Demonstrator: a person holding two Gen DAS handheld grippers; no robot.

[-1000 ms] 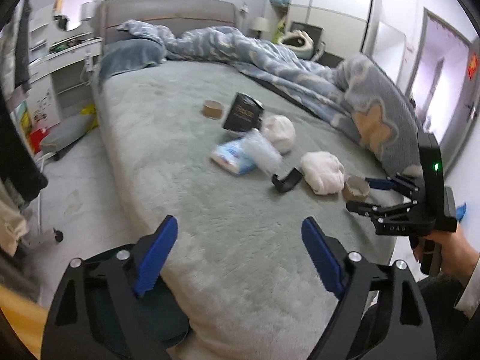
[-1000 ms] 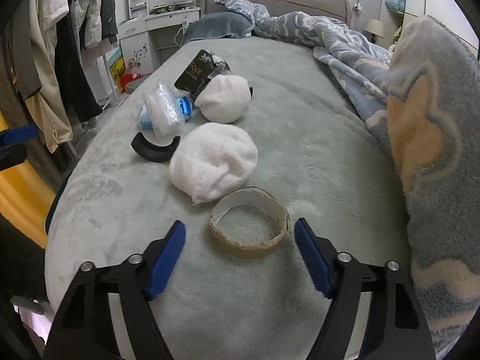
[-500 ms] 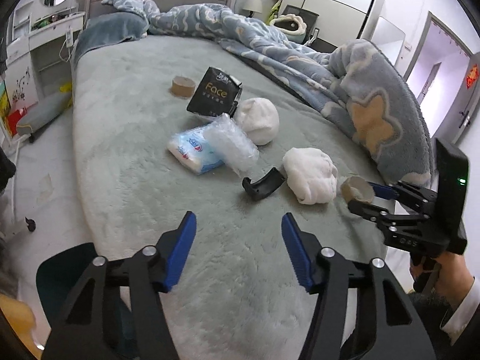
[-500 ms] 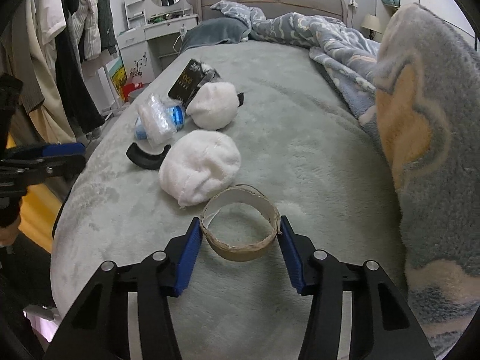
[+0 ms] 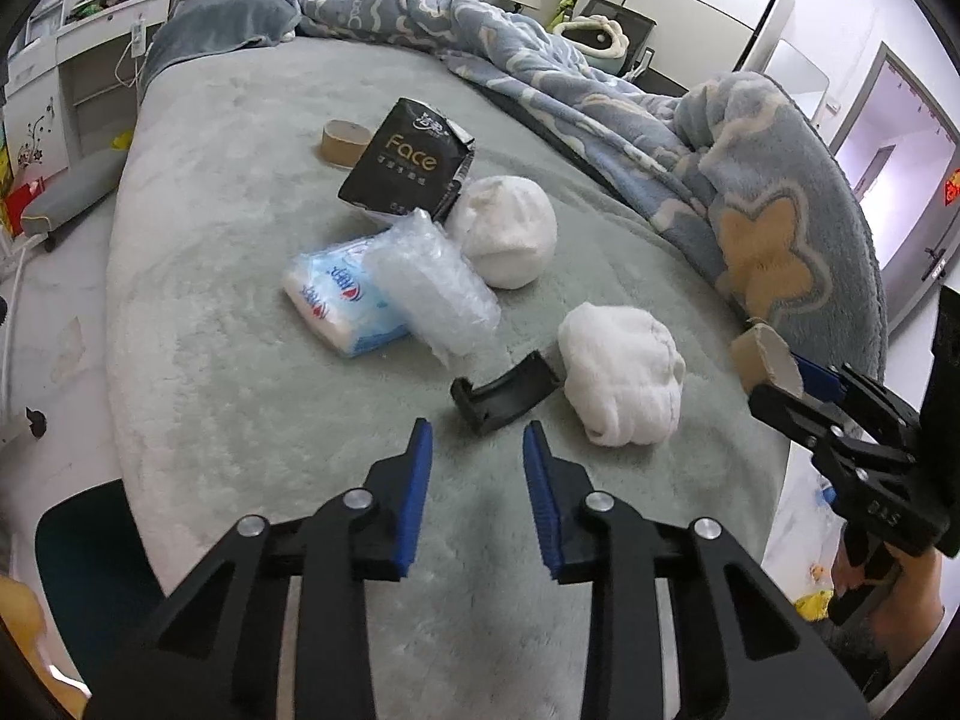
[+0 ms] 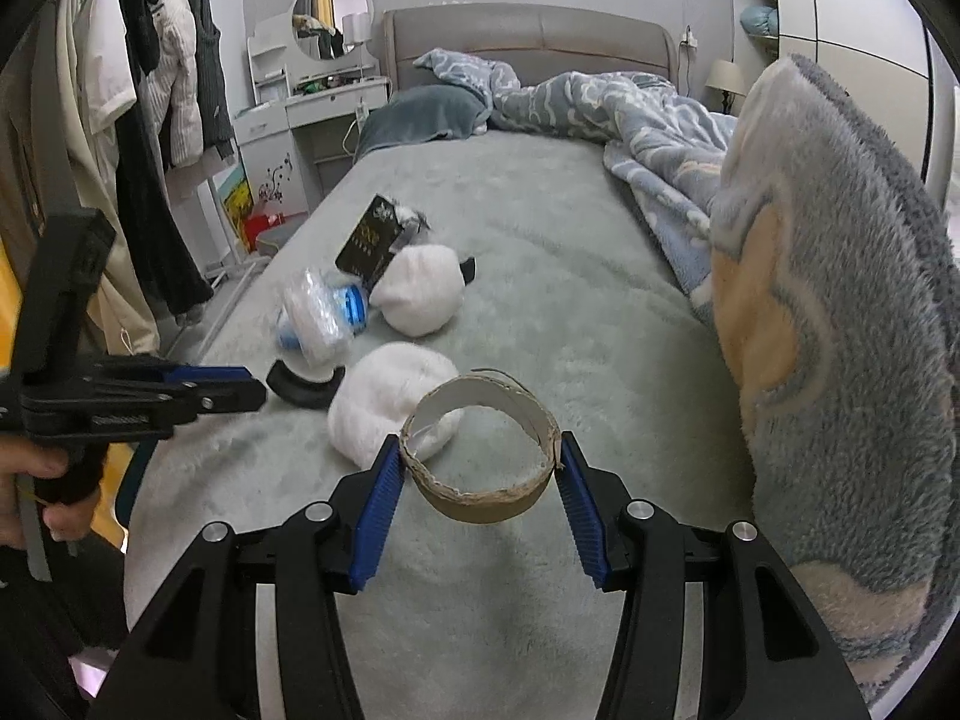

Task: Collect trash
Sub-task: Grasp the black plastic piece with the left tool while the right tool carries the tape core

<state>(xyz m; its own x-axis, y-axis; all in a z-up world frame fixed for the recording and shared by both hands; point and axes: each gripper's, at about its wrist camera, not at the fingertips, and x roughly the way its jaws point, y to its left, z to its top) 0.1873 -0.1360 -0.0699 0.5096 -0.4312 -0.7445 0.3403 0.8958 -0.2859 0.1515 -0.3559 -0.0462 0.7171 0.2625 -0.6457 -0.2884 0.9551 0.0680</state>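
Note:
My right gripper (image 6: 480, 450) is shut on a torn cardboard tape ring (image 6: 486, 504) and holds it just above the grey bed; in the left wrist view the ring (image 5: 762, 354) shows at its tips. My left gripper (image 5: 477, 438) is closing with nothing between its jaws, hovering just short of a black curved plastic piece (image 5: 504, 393). Beyond lie two white crumpled wads (image 5: 621, 381) (image 5: 507, 231), clear plastic wrap (image 5: 432, 294), a blue tissue pack (image 5: 342, 306), a black "Face" packet (image 5: 408, 162) and another cardboard roll (image 5: 343, 144).
A thick blue blanket (image 6: 840, 300) is heaped along the bed's right side. A teal chair (image 5: 84, 546) stands by the bed's near left edge. Hanging clothes (image 6: 150, 120) and a white dresser (image 6: 312, 114) line the left wall.
The right gripper's jaws closed on the cardboard ring and raised it off the bed. The left gripper came forward over the bed toward the black piece while its jaws narrowed.

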